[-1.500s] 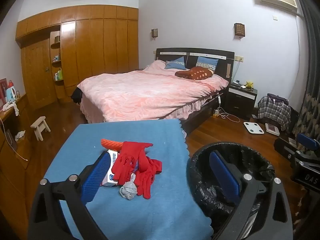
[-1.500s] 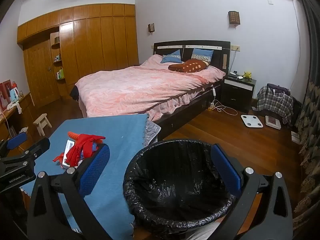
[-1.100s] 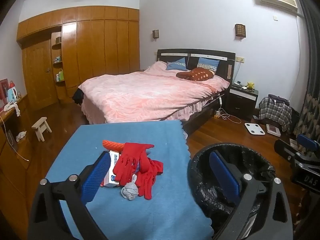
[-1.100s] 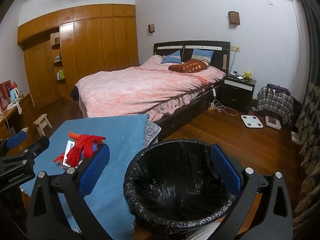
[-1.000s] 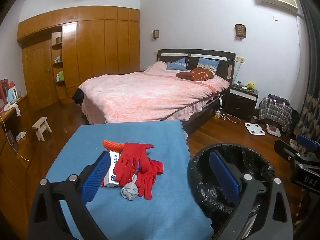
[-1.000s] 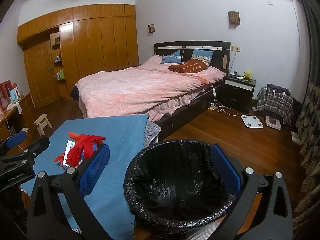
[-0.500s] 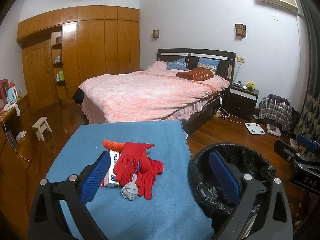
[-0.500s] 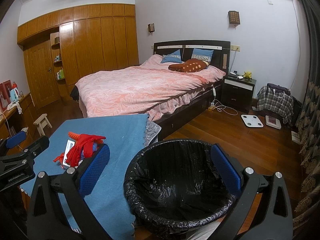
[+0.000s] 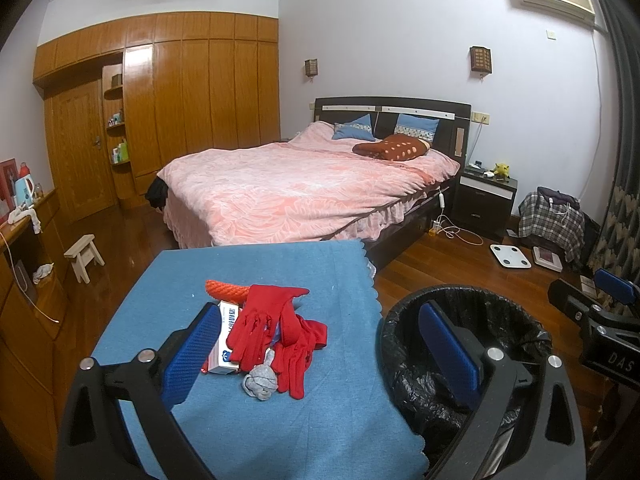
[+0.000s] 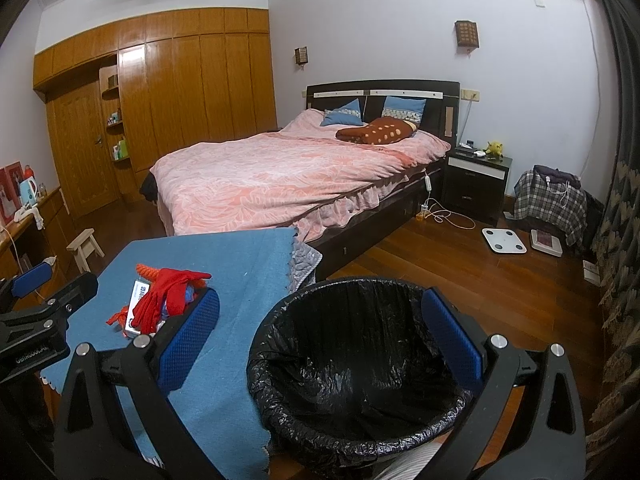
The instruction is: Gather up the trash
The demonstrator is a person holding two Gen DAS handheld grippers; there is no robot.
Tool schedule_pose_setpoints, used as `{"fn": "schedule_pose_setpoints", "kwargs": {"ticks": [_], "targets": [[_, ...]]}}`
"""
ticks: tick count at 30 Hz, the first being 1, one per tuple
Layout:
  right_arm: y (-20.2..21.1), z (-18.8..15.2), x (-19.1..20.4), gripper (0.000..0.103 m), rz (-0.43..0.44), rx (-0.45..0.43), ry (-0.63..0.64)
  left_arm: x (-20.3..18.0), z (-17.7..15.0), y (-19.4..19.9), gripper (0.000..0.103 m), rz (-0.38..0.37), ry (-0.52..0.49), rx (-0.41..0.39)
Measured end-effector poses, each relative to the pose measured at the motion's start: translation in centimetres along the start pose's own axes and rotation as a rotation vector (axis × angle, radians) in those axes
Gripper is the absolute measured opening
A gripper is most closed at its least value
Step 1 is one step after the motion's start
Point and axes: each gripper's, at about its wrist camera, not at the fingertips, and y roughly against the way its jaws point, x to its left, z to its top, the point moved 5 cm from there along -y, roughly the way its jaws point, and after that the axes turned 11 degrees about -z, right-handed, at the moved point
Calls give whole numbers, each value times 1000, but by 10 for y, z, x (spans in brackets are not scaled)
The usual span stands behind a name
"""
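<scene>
— Red gloves (image 9: pixel 276 322), a small box (image 9: pixel 226 340) and a grey wad (image 9: pixel 260 384) lie on the table (image 9: pixel 248 432), just ahead of my left hand-held gripper (image 9: pixel 320 344), which is released, empty.

— And rightward?

— Bin (image 10: pixel 352 364) under my right hand-held gripper (image 10: pixel 320 332), also spread, empty. Nothing collected yet; next I'd pinch the wad.
</scene>
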Motion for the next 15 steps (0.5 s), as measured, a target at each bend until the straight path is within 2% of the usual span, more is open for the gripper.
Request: {"fn": "schedule_pose_setpoints", "kwargs": {"ticks": [15], "targets": [[0, 0, 0, 98, 1, 4, -1, 0, 0, 1, 97, 0, -1, 1]]}}
